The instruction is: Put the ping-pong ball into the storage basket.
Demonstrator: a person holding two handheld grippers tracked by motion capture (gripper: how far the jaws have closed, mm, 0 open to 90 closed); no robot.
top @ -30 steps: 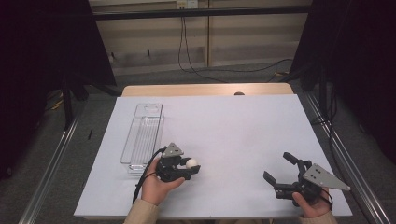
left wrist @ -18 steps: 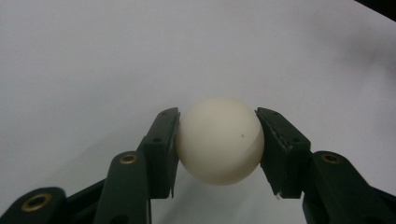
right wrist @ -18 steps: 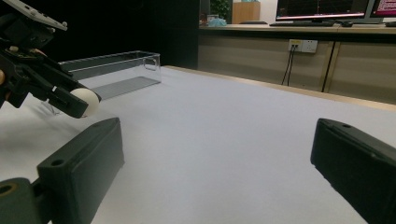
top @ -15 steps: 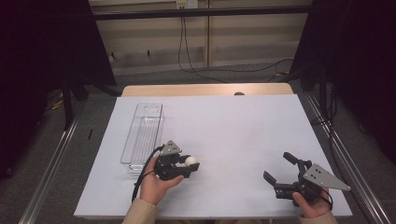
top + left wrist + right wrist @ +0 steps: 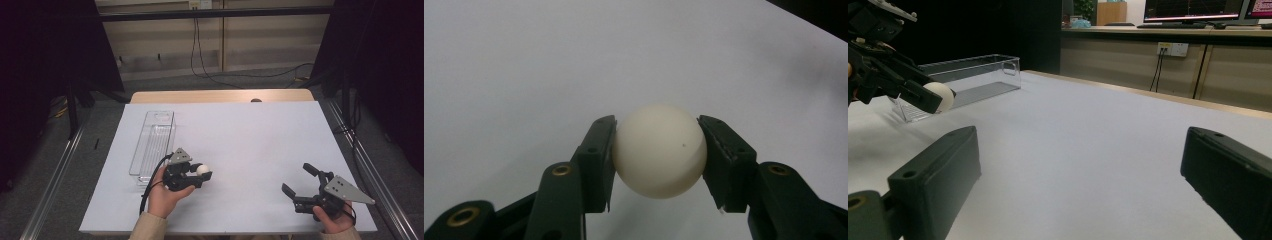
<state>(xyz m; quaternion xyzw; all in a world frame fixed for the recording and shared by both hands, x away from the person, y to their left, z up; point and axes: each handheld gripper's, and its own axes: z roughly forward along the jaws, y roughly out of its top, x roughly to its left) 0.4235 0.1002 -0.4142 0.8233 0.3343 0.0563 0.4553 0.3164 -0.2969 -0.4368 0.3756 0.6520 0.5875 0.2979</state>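
Here, left tongs [image 5: 658, 150] clamping round white ball [image 5: 659, 150], no long axis, right tongs [image 5: 301, 180] wide, empty

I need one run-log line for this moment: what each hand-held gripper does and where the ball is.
left hand-held gripper: shut on white ball | above table, beside clear box | right hand-held gripper: open, holds nothing

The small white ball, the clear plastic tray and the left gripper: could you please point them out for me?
small white ball [image 5: 659, 150], left gripper view, its front face.
clear plastic tray [image 5: 159, 117], high view, its far rim.
left gripper [image 5: 201, 175], high view, between its fingertips.
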